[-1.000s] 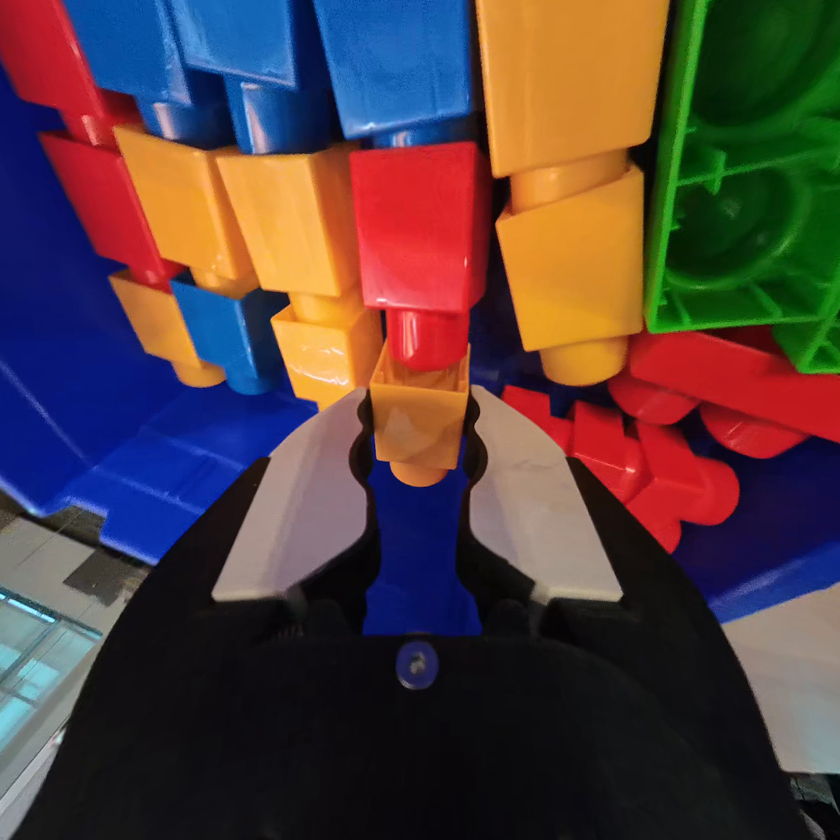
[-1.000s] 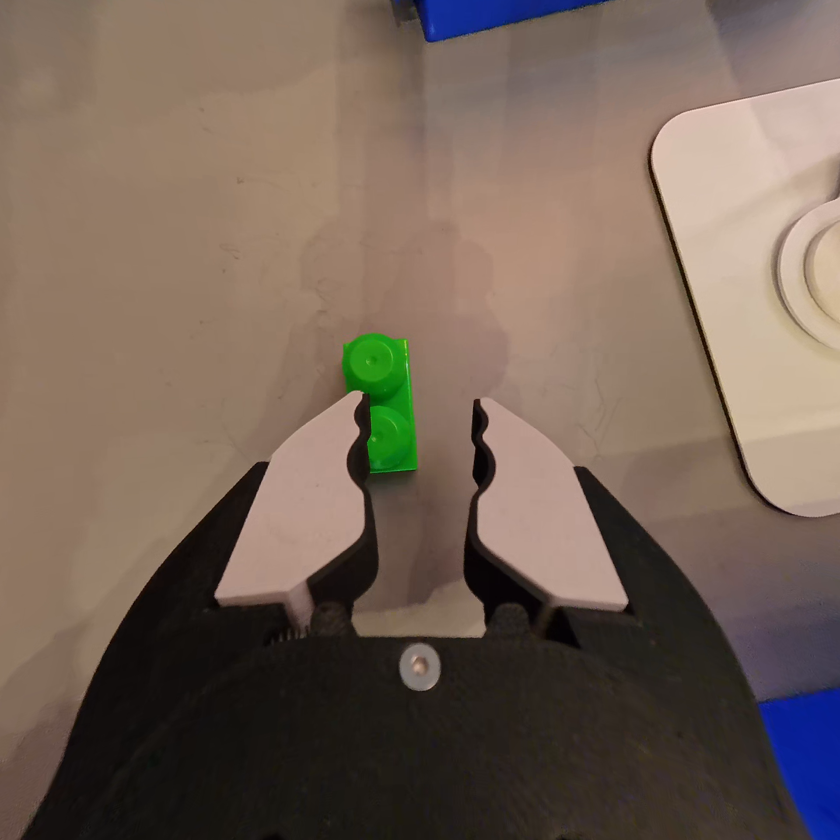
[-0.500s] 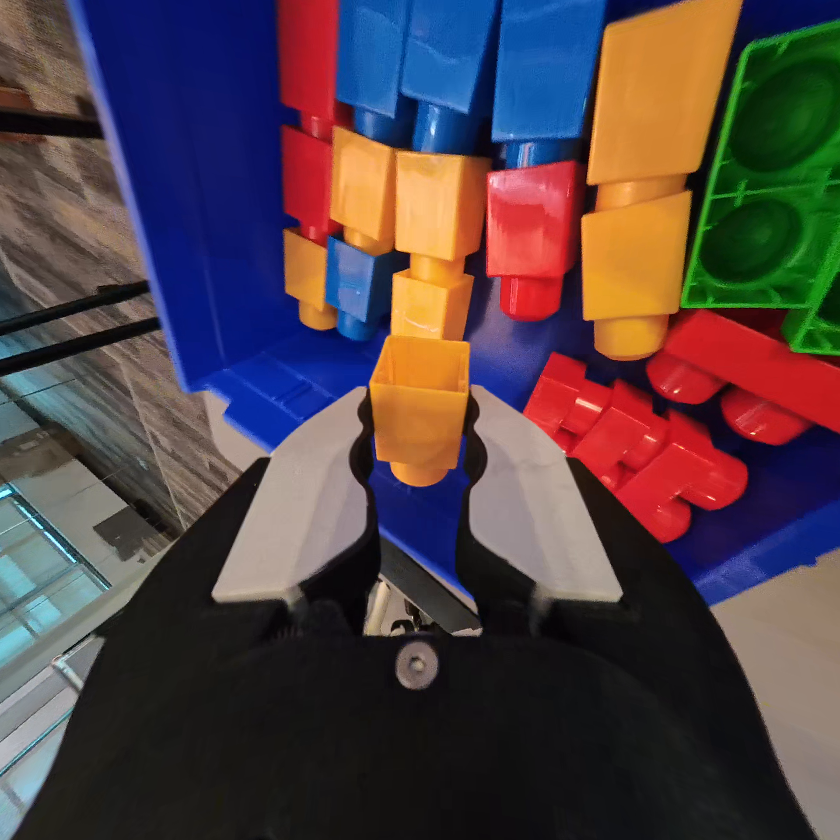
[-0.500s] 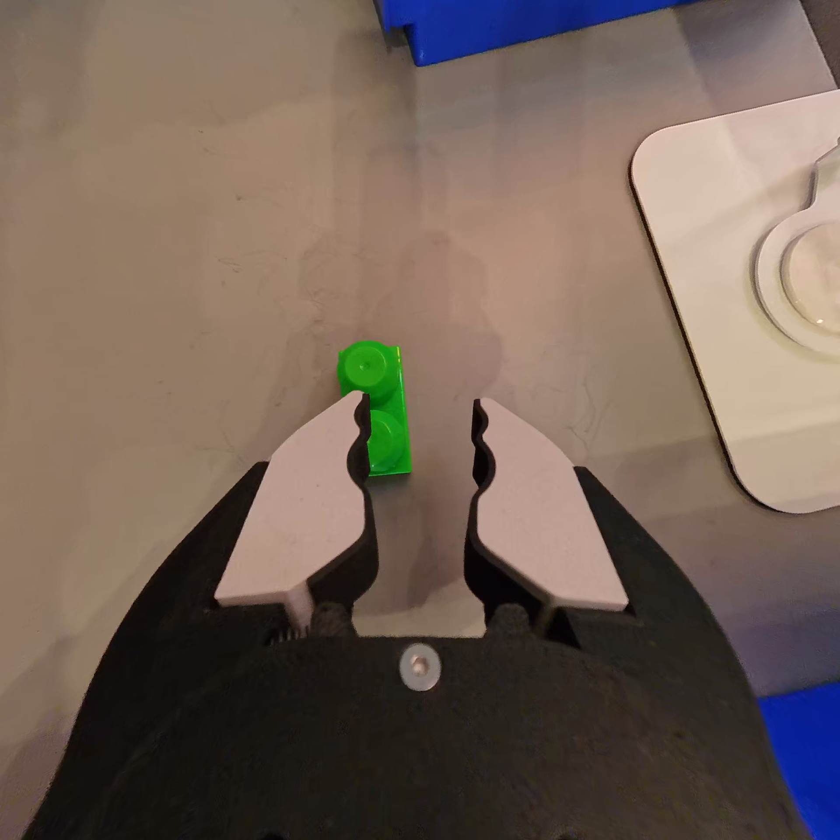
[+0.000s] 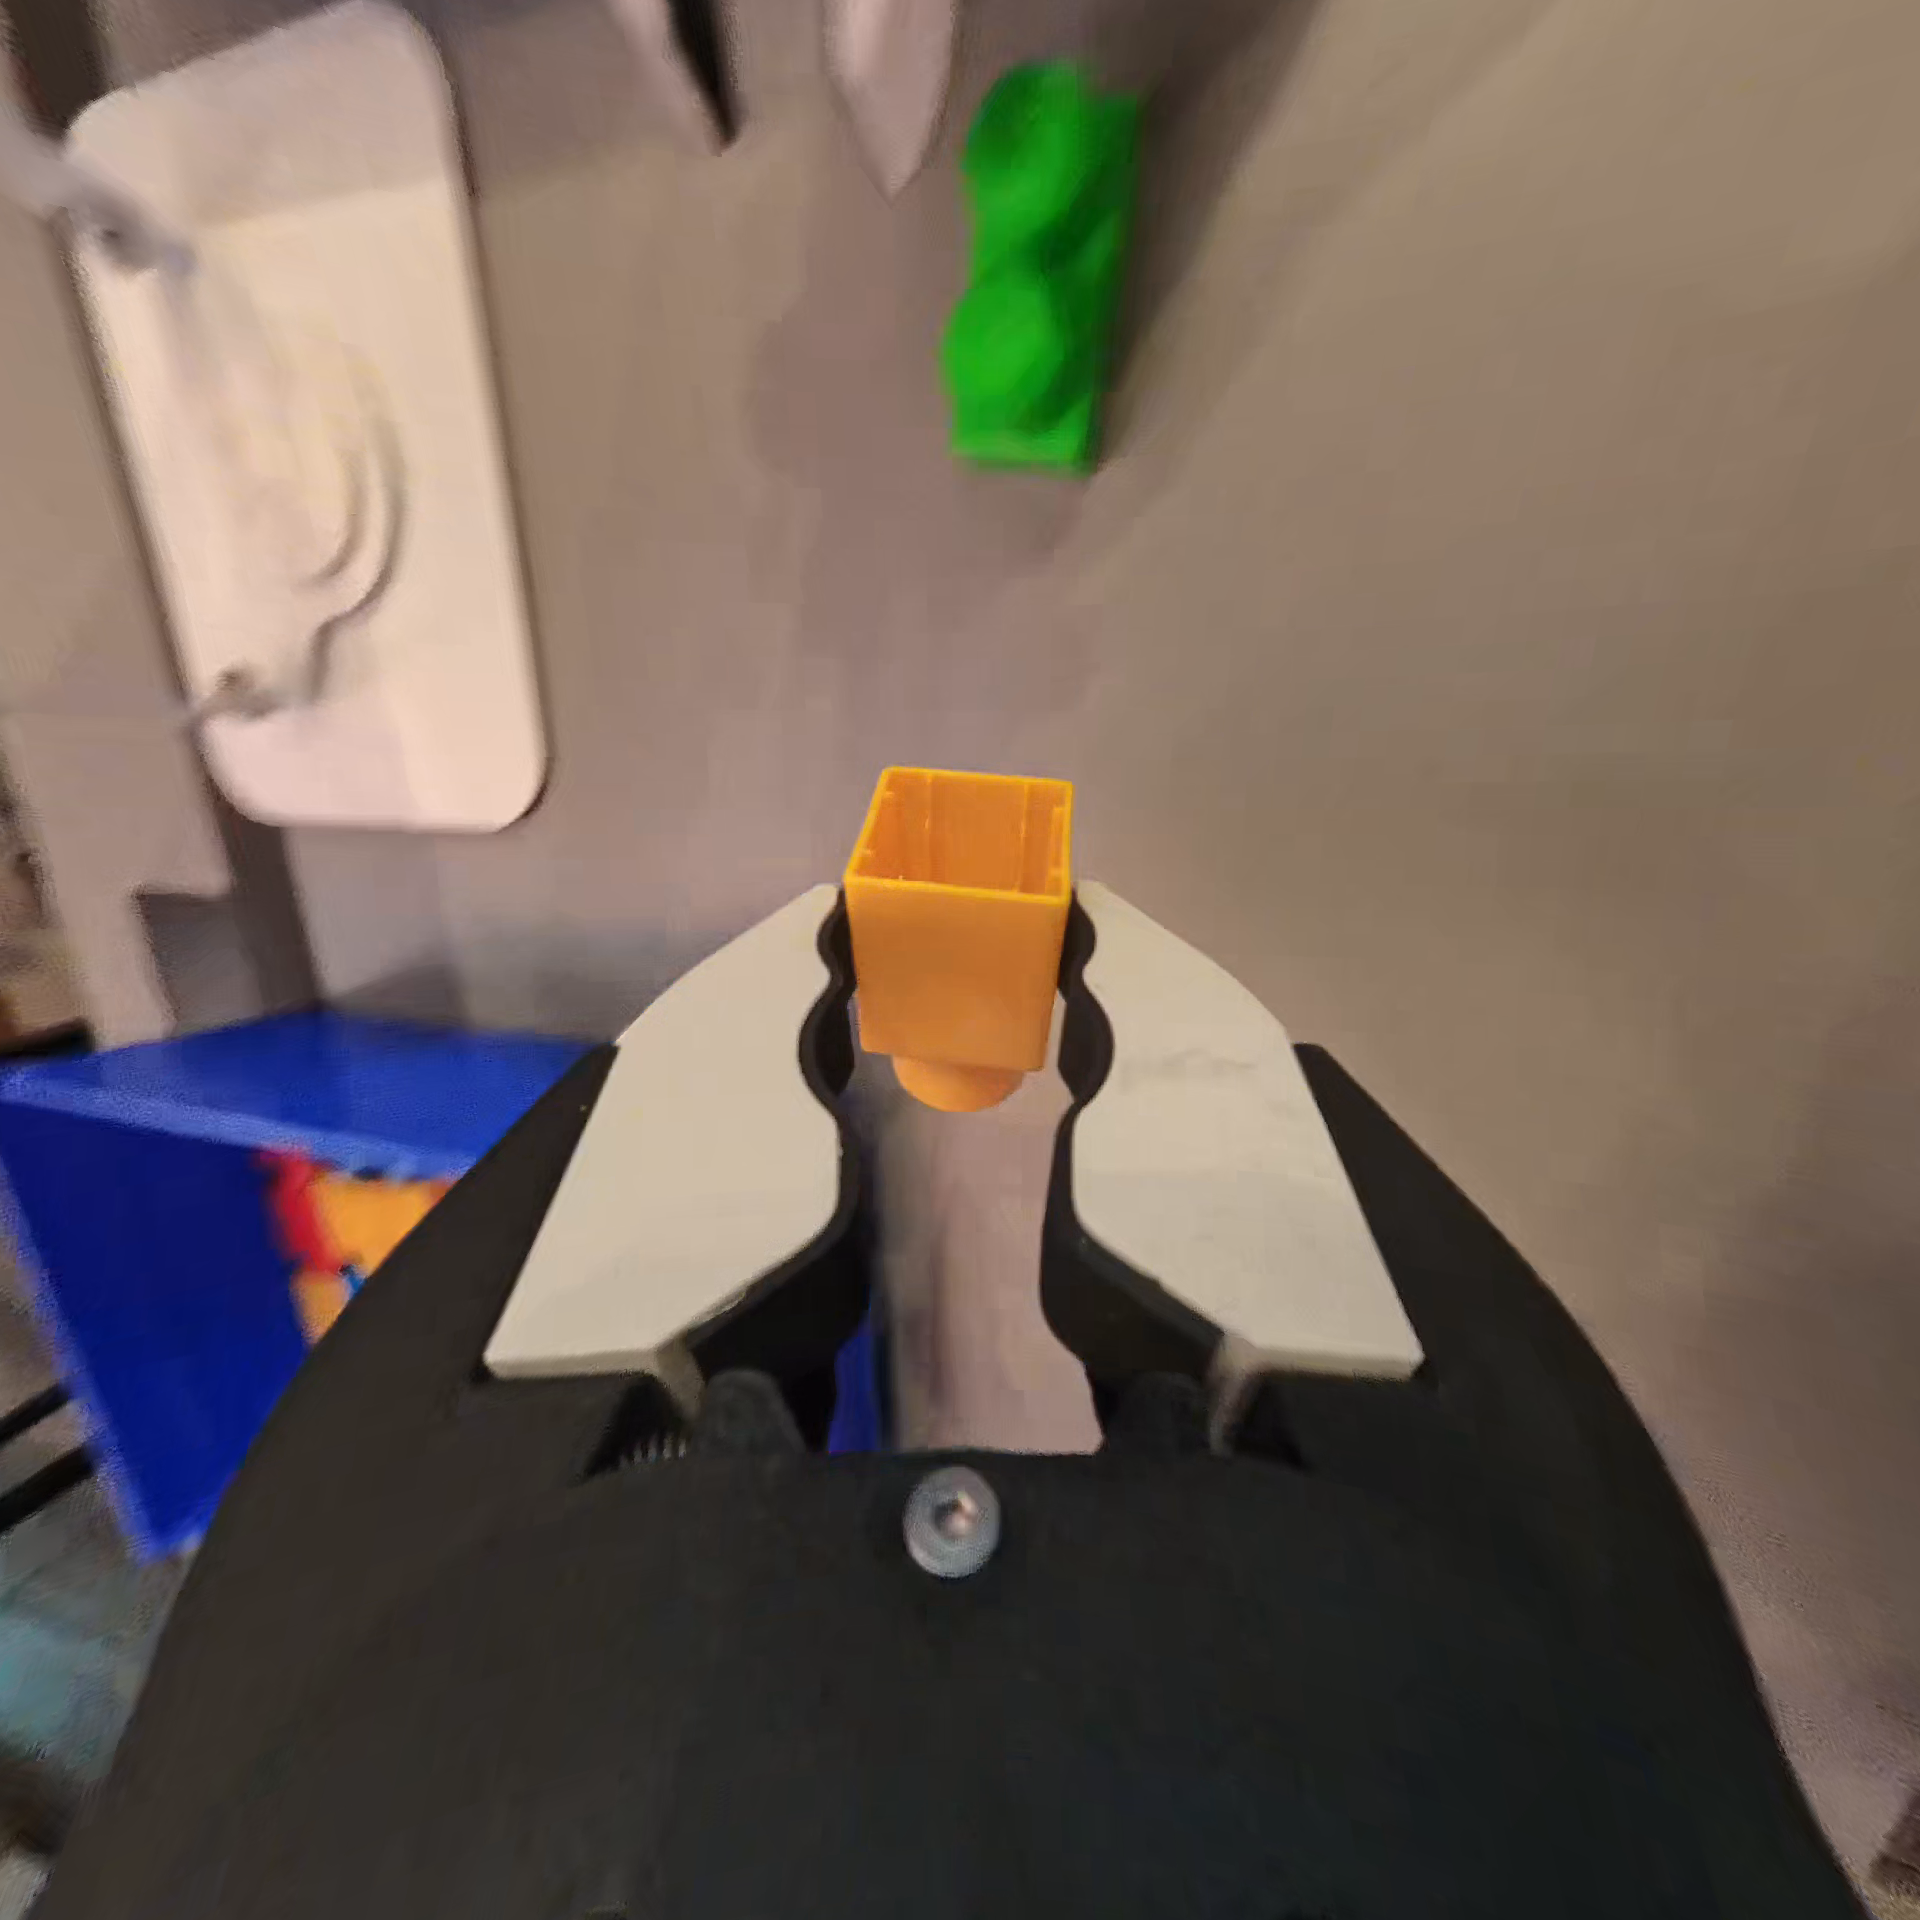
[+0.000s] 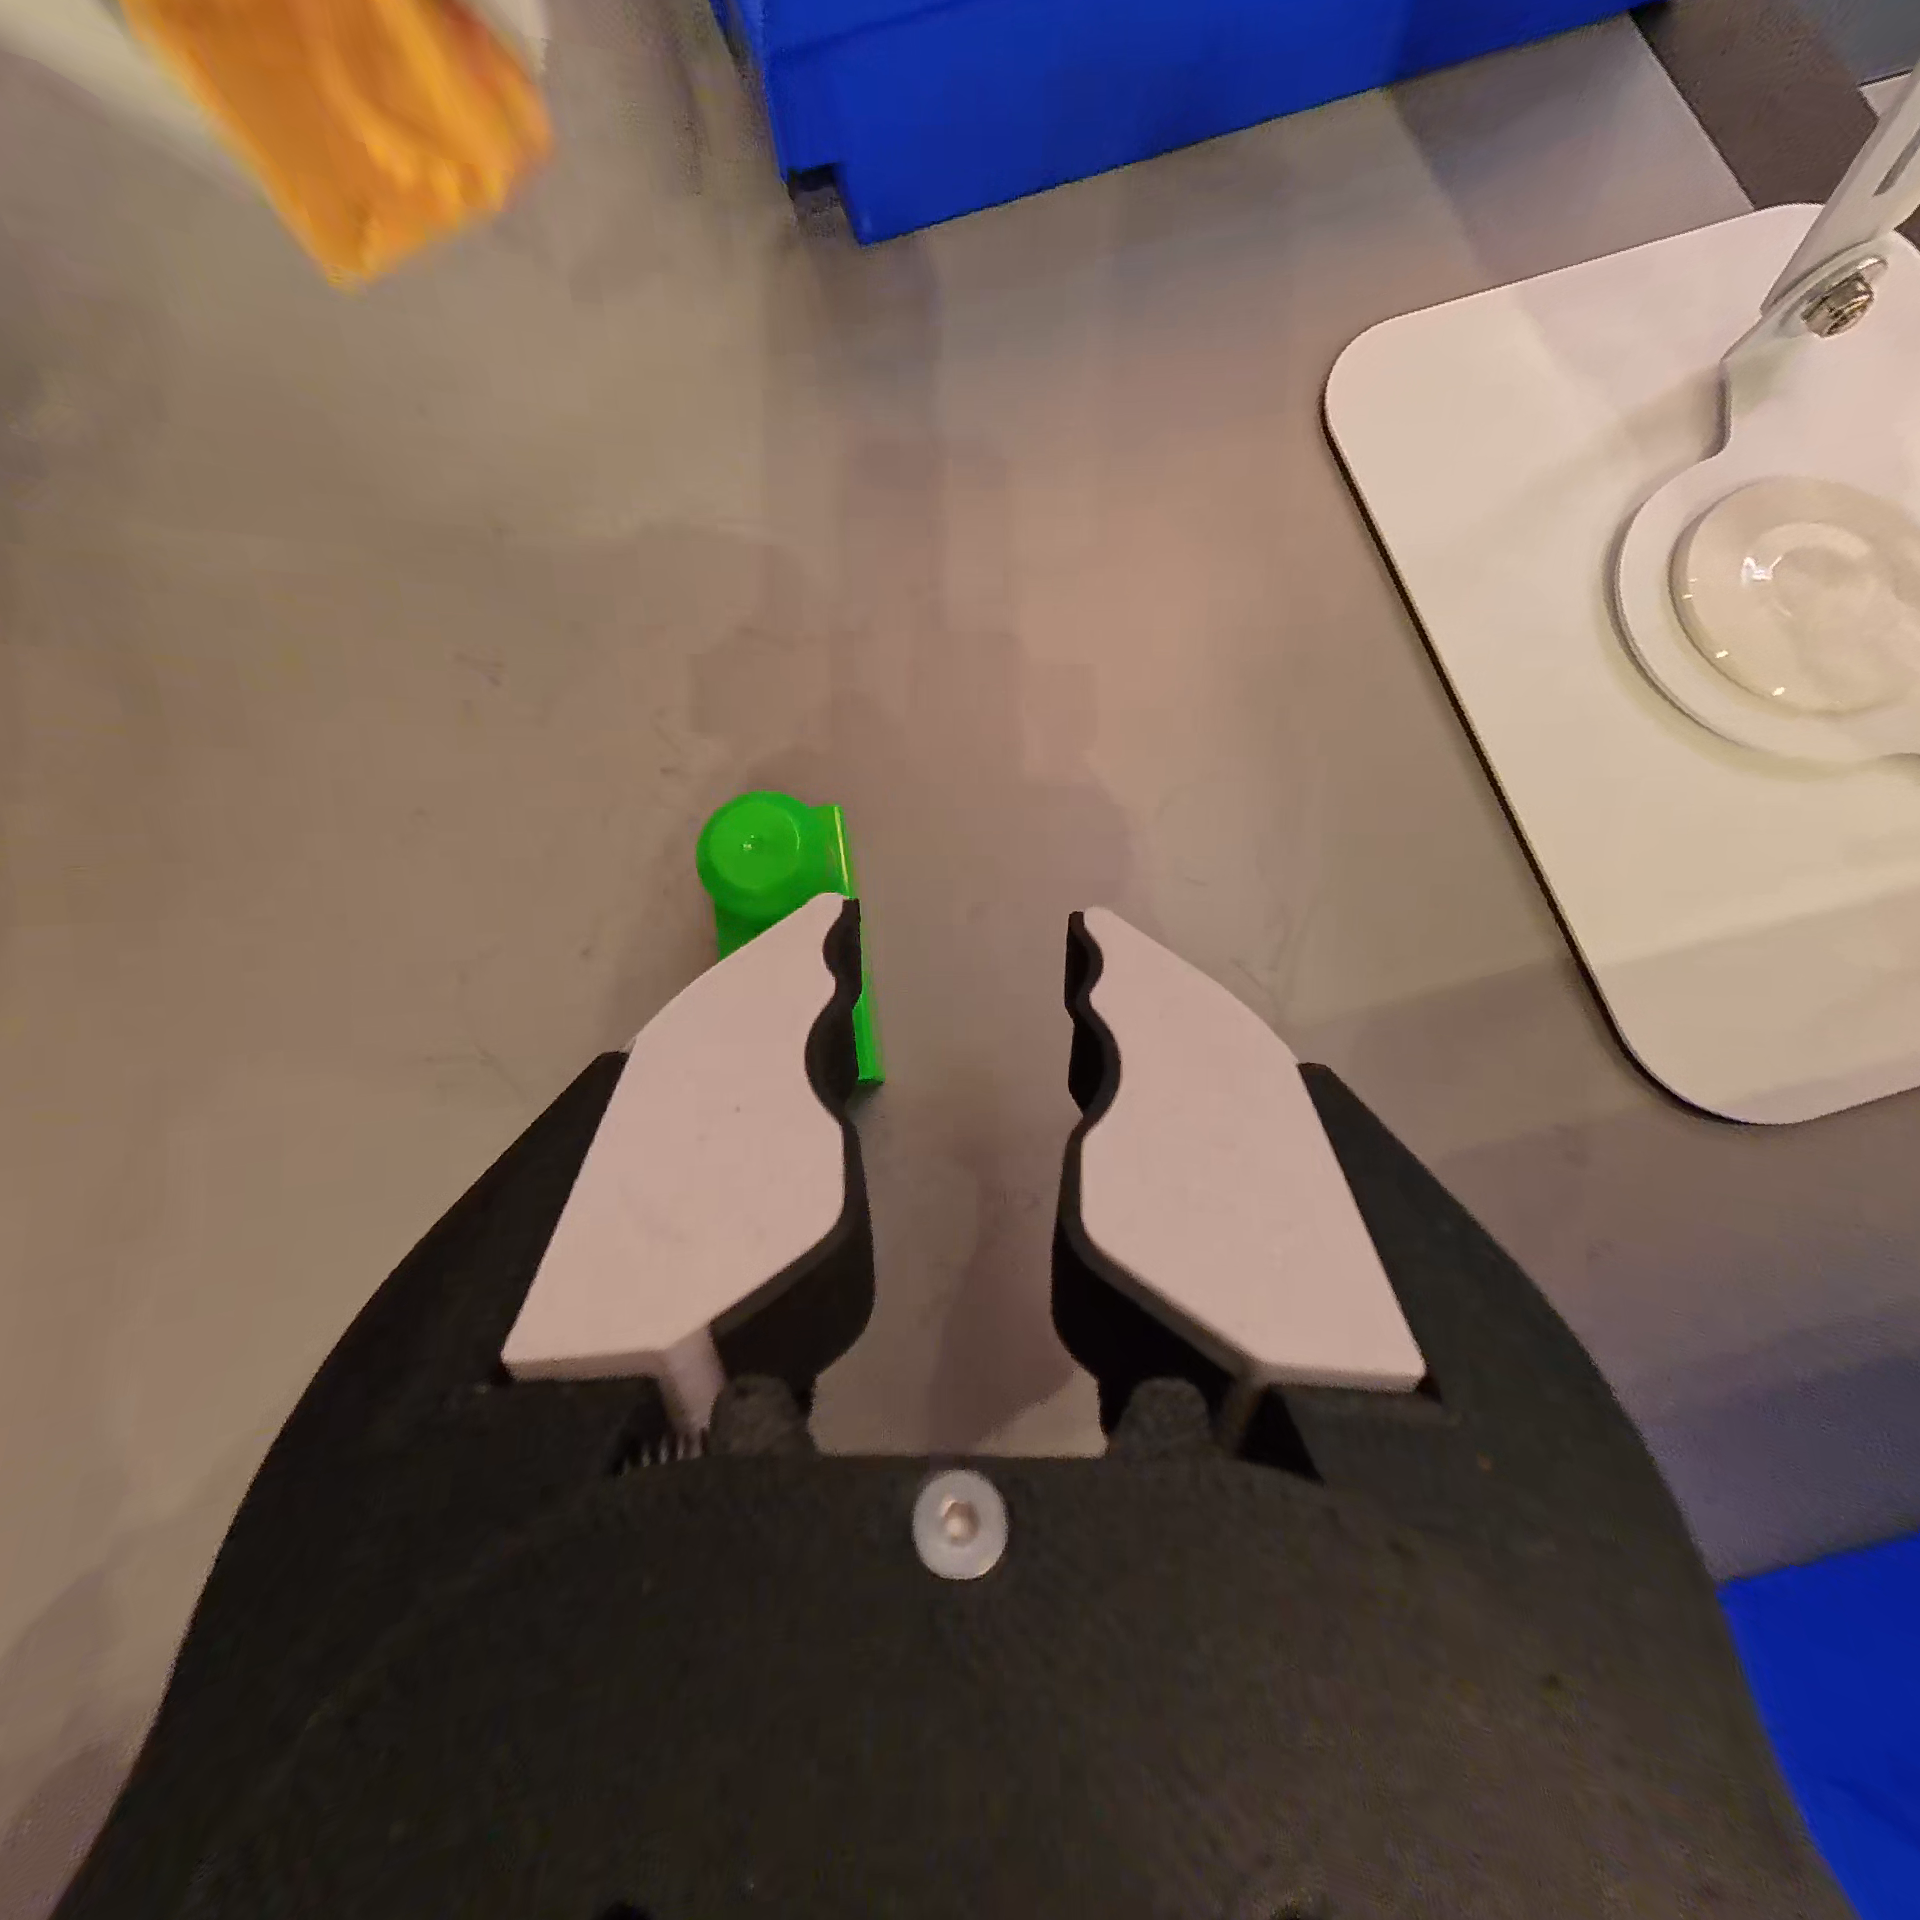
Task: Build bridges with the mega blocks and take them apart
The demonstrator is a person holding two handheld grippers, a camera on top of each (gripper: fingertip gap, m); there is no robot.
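No brand, label or readable writing is showing on any block or surface in either view

The left gripper [image 5: 958, 940] is pinching an orange block [image 5: 956, 956], its pale jaws pressing against the block's two side walls. The block is a single-stud piece with a square body, held with its hollow open underside pointing away from the camera and its round stud pointing back toward the gripper body. Thin ribs are running down the inside walls of the hollow. In the right wrist view the same orange block is appearing blurred in the upper left corner.

The right gripper [image 6: 961, 925] is hanging over the grey counter [image 6: 364, 623] with its jaws spread and nothing between them. A green block [image 6: 764, 868] is lying on the counter just beside and partly under the left jaw (it is a two-stud piece, glossy, with one round stud in clear sight). In the left wrist view this green block is looking blurred, sitting beyond the orange one.

A blue bin [image 5: 156, 1247] is standing at the lower left of the left wrist view, with red and orange blocks showing inside it. A white base plate [image 6: 1662, 727] carrying a round clear disc and a metal bracket is resting on the counter to the right
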